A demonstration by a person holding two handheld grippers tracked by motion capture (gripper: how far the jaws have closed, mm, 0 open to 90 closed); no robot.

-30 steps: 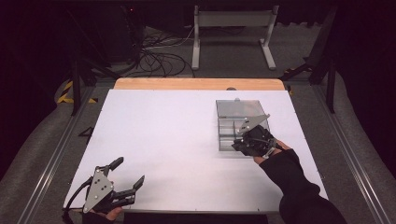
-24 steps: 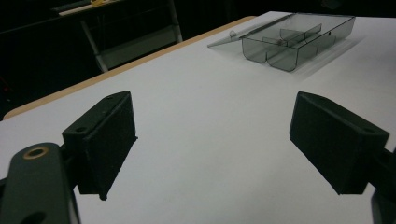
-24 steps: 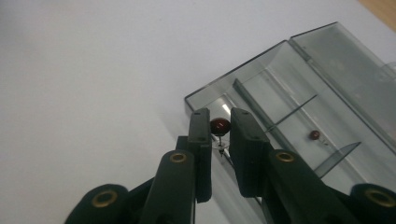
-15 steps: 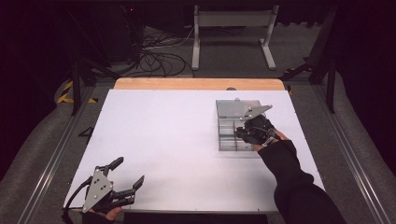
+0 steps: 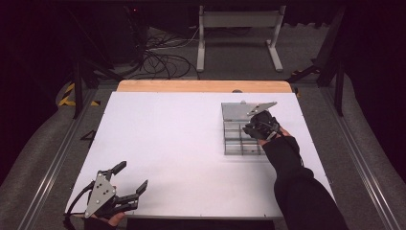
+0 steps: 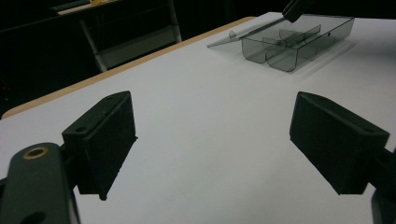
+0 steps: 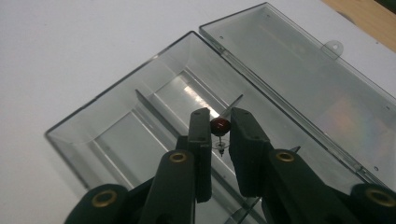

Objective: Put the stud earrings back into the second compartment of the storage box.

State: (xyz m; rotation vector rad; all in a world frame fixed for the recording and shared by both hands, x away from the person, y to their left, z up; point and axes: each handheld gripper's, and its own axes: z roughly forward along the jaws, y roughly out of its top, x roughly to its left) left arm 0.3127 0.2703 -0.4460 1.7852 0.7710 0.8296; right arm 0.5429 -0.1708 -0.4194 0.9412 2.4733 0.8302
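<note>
Since a second ago the right gripper [image 5: 253, 125] has travelled toward 12 o'clock, from the near rim of the clear plastic box [image 5: 233, 139] to a spot over its middle, while the left gripper [image 5: 128, 184] has stayed put at the table's 7 o'clock corner.

Seen from the right gripper view, the right gripper [image 7: 219, 125] has its two black jaws drawn close together, pinching a small dark red bead [image 7: 220, 125] between their tips. The bead hangs just above the compartments of the box [image 7: 116, 135], over a thin divider wall that runs toward 10 o'clock. Whether the bead touches the box floor I cannot tell.

The box sits open on the white table [image 5: 167, 143], toward the table's 2 o'clock side in the high view. Its lid [image 7: 299, 60] lies folded back flat on the tabletop, on the 12 o'clock side of the tray, with a small tab at its far edge. The tray is split into several compartments by thin walls.

The left gripper rests low over the bare tabletop, held by a hand [image 5: 112, 221] at the bottom edge of the high view. In the left gripper view its jaws stand spread wide apart with nothing between them, and the box [image 6: 299, 39] lies well away at about 1 o'clock.
</note>
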